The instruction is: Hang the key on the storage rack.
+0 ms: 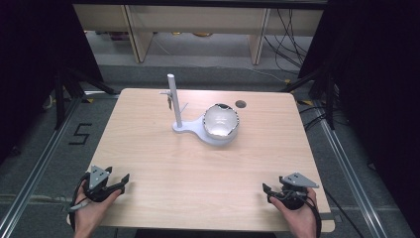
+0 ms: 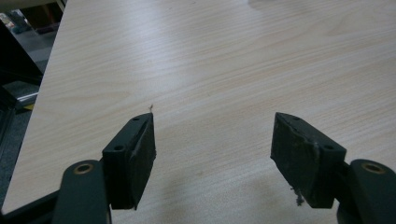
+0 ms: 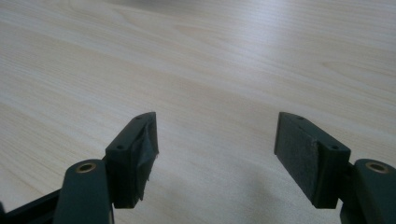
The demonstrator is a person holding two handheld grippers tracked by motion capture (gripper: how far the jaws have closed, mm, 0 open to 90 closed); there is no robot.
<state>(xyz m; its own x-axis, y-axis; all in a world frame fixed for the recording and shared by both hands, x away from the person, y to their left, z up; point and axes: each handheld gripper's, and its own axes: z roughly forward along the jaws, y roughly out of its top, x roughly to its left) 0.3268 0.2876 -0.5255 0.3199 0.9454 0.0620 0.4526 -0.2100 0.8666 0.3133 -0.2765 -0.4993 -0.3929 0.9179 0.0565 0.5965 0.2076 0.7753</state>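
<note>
Near edge, high view: left gripper [image 1: 120,182] held in a hand [image 1: 91,210] at the table's [image 1: 163,163] near-left corner, grey three-cornered plate on top, jaws spread and pointing toward the table's middle, nothing between them. Right gripper [image 1: 268,192] held in the other hand [image 1: 299,215] at the near-right corner, likewise plated, jaws apart and empty, pointing inward. Both well apart from each other, low over the light wood surface.

Left gripper view: left gripper [image 2: 212,140] with black pads wide apart, worn and frayed at the edges, bare wood grain in the gap. Table edge and dark floor at far left.

Right gripper view: right gripper [image 3: 215,140] the same, pads released, wide gap, bare tabletop beyond.

Mid-table, toward the far side: white stand [image 1: 185,127] with an upright post [image 1: 173,96], a few thin pegs off the post. Shiny bowl [image 1: 221,121] sitting tilted on the stand's wider end, just right of the post, opening facing the near side. Small dark round hole [image 1: 240,104] in the tabletop behind the bowl.

Beyond the table: grey floor, wooden furniture legs [image 1: 136,34], loose cables [image 1: 289,37] at right, dark curtains both sides.
</note>
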